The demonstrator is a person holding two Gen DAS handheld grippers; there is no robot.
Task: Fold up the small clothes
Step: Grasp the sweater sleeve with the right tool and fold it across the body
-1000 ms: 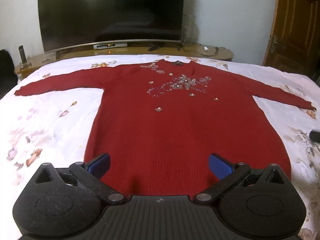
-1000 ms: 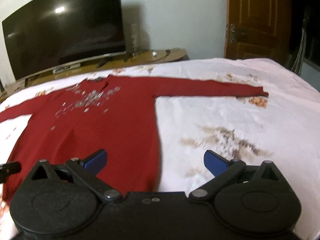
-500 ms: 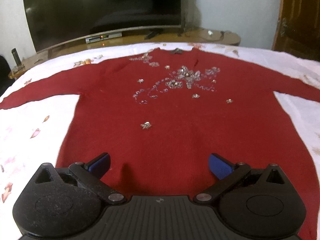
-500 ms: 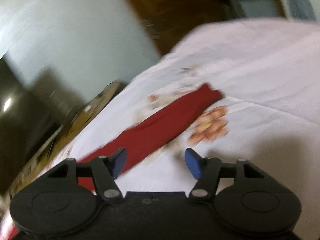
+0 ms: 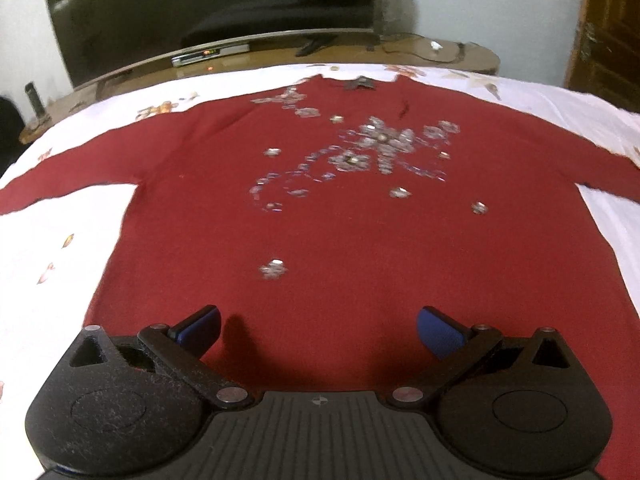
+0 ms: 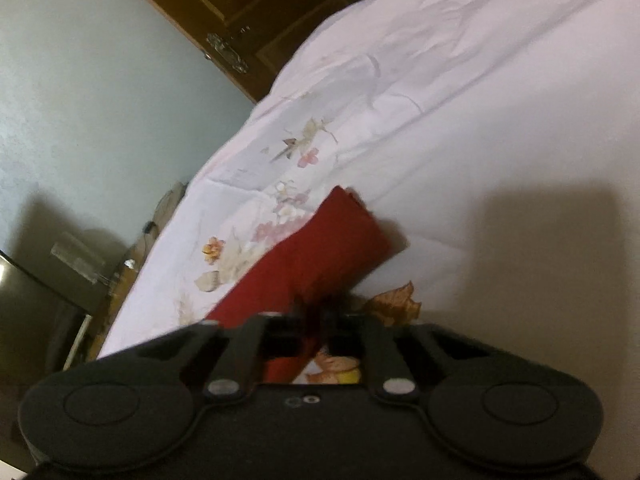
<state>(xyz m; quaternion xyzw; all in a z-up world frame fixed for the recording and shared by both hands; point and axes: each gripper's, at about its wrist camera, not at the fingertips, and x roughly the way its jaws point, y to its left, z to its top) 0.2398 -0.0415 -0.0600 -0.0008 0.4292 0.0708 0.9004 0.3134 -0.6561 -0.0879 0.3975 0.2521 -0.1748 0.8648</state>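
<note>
While the left wrist cam shows the whole red sweater spread flat on the floral bedsheet, TV at 12 o'clock, the right cam shows only its sleeve end running from 7 to 1 o'clock. Left gripper hangs over the hem w/ jaws wide apart, nothing between. Right gripper is clamped tight on the sleeve. No readable writing.

No readable text, label, brand or number shows in either wrist view.
</note>
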